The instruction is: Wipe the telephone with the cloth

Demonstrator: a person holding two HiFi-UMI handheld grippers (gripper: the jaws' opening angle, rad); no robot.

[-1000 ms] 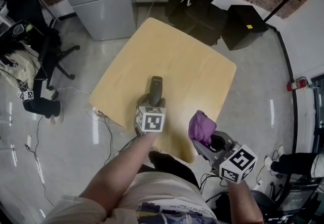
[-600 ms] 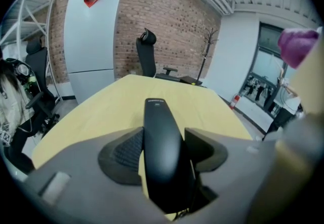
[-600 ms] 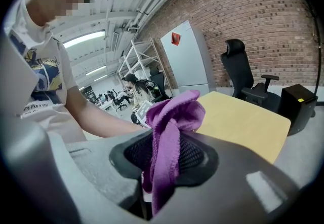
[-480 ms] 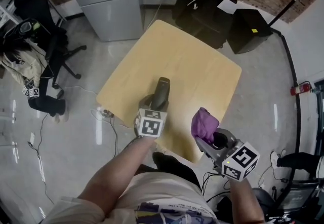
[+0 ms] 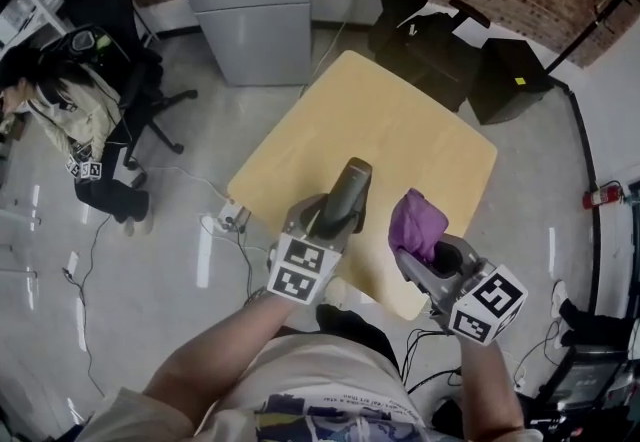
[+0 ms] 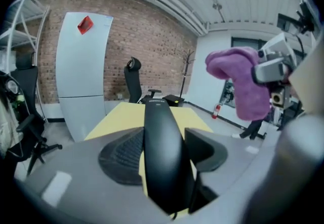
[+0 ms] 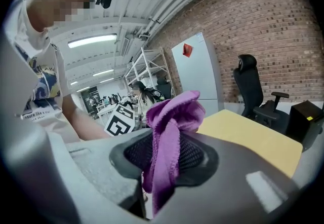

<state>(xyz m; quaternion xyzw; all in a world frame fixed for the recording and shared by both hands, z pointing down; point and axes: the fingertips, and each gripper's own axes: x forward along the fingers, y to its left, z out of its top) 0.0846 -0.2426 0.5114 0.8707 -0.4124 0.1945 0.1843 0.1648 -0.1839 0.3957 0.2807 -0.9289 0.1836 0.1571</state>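
A black telephone handset (image 5: pixel 345 195) is raised above the yellow table (image 5: pixel 400 120), and my left gripper (image 5: pixel 333 215) is shut on it. In the left gripper view the handset (image 6: pixel 163 152) stands between the jaws and points away from the camera. To its right my right gripper (image 5: pixel 425 252) is shut on a bunched purple cloth (image 5: pixel 415 223). The cloth (image 7: pixel 169 132) hangs out from between the jaws in the right gripper view. The cloth (image 6: pixel 243 78) also shows at the upper right of the left gripper view, apart from the handset.
A grey cabinet (image 5: pixel 250 0) stands beyond the table's far left corner. Black office chairs and boxes (image 5: pixel 440 25) crowd the far side. Another chair with clothes (image 5: pixel 90 100) is at the left. Cables (image 5: pixel 225 225) lie on the floor by the table's near left edge.
Both grippers have risen, the left one more, lifting the handset off the table. The handset and the cloth are now closer together. The head view has shifted, so the table sits further right.
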